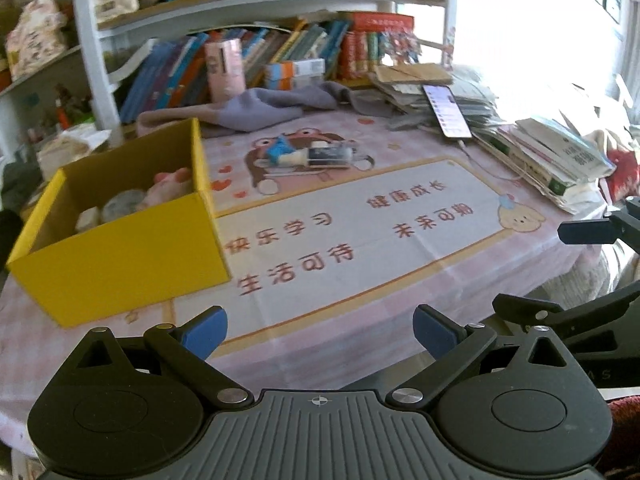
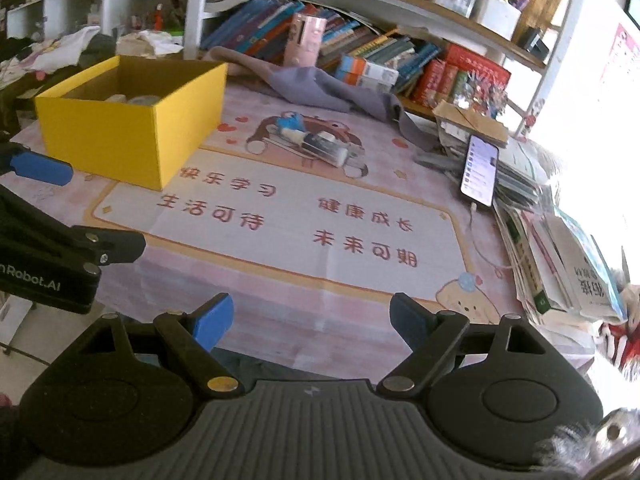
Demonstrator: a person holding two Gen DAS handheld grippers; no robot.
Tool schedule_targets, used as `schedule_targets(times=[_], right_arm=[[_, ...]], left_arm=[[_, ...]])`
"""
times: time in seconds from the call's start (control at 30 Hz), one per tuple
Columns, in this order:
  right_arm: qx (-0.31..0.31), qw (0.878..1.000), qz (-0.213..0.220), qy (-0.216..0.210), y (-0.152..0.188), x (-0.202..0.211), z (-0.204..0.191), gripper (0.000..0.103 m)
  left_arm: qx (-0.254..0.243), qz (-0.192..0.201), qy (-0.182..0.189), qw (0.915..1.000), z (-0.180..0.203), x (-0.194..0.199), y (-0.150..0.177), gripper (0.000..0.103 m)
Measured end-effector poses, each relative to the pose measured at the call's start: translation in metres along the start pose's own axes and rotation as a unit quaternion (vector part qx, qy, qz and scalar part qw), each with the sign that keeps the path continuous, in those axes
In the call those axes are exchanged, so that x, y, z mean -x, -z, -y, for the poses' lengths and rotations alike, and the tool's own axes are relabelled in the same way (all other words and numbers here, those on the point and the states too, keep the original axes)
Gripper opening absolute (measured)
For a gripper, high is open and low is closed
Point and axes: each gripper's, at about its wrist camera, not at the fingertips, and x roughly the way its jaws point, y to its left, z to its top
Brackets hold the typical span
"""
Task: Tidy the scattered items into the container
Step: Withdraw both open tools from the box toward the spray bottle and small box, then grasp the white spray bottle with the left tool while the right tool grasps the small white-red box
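A yellow cardboard box [image 1: 120, 256] [image 2: 132, 136] stands on the left of the pink printed tablecloth [image 1: 360, 240] [image 2: 280, 216]; a pink soft toy [image 1: 170, 188] and a few pale items lie inside it. Further back, loose on the cloth, lie a small blue item [image 1: 280, 148] [image 2: 290, 123] and a clear tube-shaped item with a white cap [image 1: 324, 156] [image 2: 324, 146], side by side. My left gripper [image 1: 318, 334] hovers over the near table edge, open and empty. Over the same edge, my right gripper [image 2: 312, 324] is also open, with nothing between its fingers.
A grey cloth [image 1: 256, 110] [image 2: 320, 88] lies at the back before shelves of books. A lit phone [image 1: 446, 110] [image 2: 480, 170] leans on stacked papers and books [image 1: 552, 160] [image 2: 560, 264] along the right side. A pink canister [image 1: 225, 70] stands behind the cloth.
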Motion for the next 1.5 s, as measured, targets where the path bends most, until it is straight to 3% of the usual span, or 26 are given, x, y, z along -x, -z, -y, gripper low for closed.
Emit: schedule_targets(times=[0.2,0.6,1.17,1.5], right_arm=[[-0.027,0.999,-0.016,0.009,-0.004,-0.025,0.023,0.085],[-0.047,0.998,-0.037,-0.015,-0.028,-0.092,0.073,0.085],[-0.042,0.994,0.01,-0.104,-0.105,-0.185,0.149,0.08],[0.004,0.992,0.03,-0.125,-0.138,-0.249,0.166,0.064]], left_arm=[[-0.031,-0.018,0.014,0.9993,0.018,-0.028,-0.014,0.101],[-0.029,-0.047,0.0,0.9985,0.027,-0.096,-0.061,0.101],[0.055,-0.051,-0.093,0.9928,0.017,-0.162,-0.154,0.101],[0.088,-0.065,-0.133,0.985,0.011,-0.214,-0.187,0.101]])
